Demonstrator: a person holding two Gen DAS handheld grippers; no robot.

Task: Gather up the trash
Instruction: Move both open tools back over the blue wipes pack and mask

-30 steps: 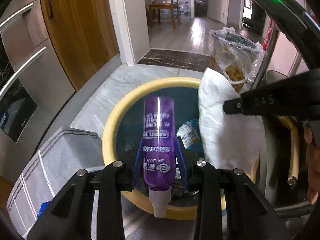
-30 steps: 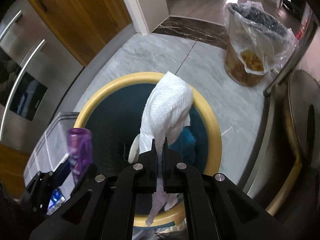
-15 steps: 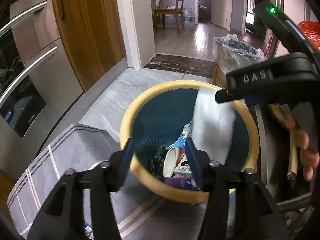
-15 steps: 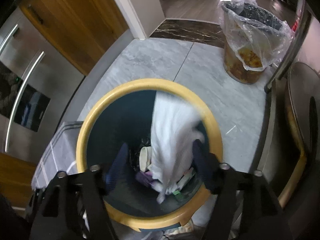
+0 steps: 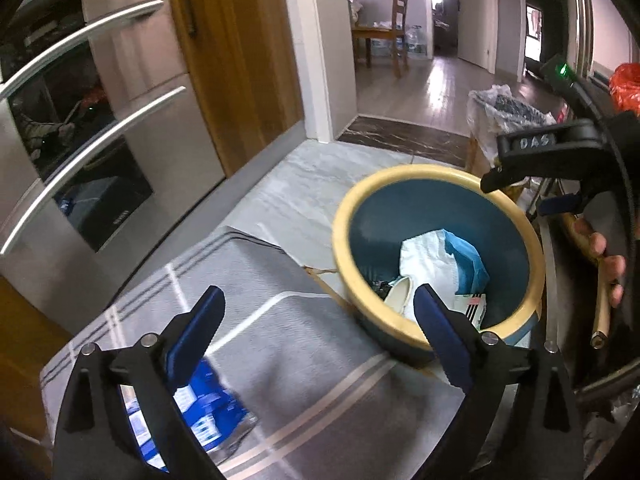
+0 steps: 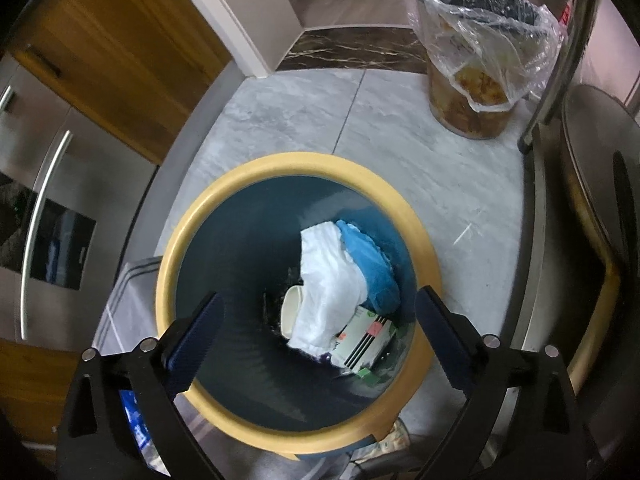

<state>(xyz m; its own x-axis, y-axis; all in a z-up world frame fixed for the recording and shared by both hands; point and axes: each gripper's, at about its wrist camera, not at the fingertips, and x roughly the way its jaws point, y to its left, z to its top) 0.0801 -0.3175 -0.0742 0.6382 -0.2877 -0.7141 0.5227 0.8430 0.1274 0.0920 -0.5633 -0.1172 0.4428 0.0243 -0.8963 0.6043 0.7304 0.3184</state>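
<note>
White paper towel [image 6: 328, 280] lies in the bin [image 6: 192, 240], below both grippers' just-spread, empty fingers [image 6: 196, 332].

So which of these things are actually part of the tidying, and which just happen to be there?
Part of the job:
bin
white paper towel
blue wrapper
left gripper
right gripper

Just there:
striped mat
bagged basket
oven

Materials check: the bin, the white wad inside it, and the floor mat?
Bin: likely moulded plastic, matte teal wall, smooth cream-yellow rim. White wad: paper towel by its look, soft crumpled folds, faint embossing. Mat: woven fabric, grey with pale stripes, dull and slightly rumpled.
</note>
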